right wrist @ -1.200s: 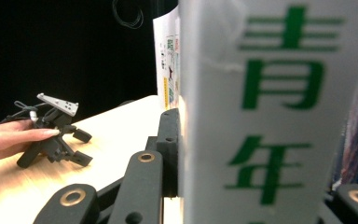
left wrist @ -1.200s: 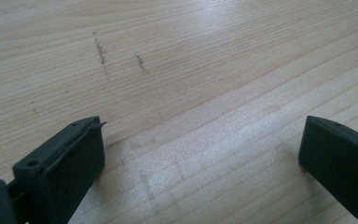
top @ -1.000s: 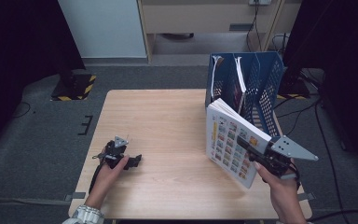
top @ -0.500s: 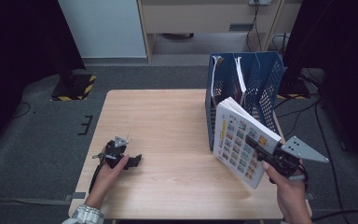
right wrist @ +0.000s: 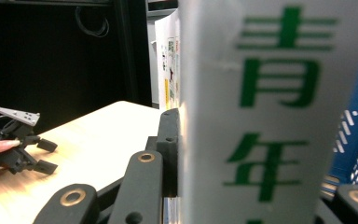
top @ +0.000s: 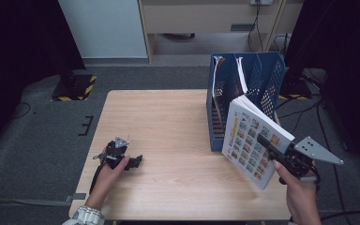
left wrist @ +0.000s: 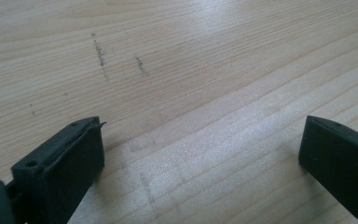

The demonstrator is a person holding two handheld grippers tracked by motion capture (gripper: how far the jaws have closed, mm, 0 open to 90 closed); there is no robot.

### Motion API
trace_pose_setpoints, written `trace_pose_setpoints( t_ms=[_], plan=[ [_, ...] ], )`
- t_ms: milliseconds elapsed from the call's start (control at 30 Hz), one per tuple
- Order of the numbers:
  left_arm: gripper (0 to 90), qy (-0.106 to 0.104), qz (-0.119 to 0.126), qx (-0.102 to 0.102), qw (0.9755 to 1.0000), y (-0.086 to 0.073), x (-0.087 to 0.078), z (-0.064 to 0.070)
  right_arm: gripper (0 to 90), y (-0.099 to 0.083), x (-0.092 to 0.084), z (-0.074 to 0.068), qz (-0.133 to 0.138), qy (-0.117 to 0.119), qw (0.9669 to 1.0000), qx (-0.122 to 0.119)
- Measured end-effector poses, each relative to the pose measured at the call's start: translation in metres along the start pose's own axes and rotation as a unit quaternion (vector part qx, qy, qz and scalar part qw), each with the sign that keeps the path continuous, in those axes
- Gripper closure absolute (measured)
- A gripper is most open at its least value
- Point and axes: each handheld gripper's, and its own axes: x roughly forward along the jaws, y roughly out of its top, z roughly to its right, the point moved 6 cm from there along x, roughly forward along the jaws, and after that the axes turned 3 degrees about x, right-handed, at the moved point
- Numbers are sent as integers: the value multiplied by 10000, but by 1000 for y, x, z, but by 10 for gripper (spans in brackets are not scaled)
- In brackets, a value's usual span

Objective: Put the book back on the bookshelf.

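Lower right of high view: right claw (top: 268,144) clamped on the book (top: 252,138), which has shifted right & down vs earlier, clear of the blue file rack (top: 243,96) behind it. Lower left: left claw (top: 133,162) open, resting on the counter (top: 168,122), unmoved.

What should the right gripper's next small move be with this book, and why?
Probably ease the book further clear of the blue file rack and lower it toward the bare table. The right gripper is clamped on it, tilted and lifted beside the rack's front, while the left gripper rests open on the wood.
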Motion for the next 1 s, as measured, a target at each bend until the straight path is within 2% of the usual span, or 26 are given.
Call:
trace_pose_setpoints(
  t_ms=[500,733,1000],
  plan=[
    [0,1,0,0,10000,0,0,0,738,2,-6,10,-30,-170,9998,78],
    [0,0,0,-1,10000,0,0,0,738,3,-10,14,-110,-299,9995,21],
    [0,2,0,1,10000,0,0,0,738,7,-16,19,-43,-331,9994,60]
  ],
)
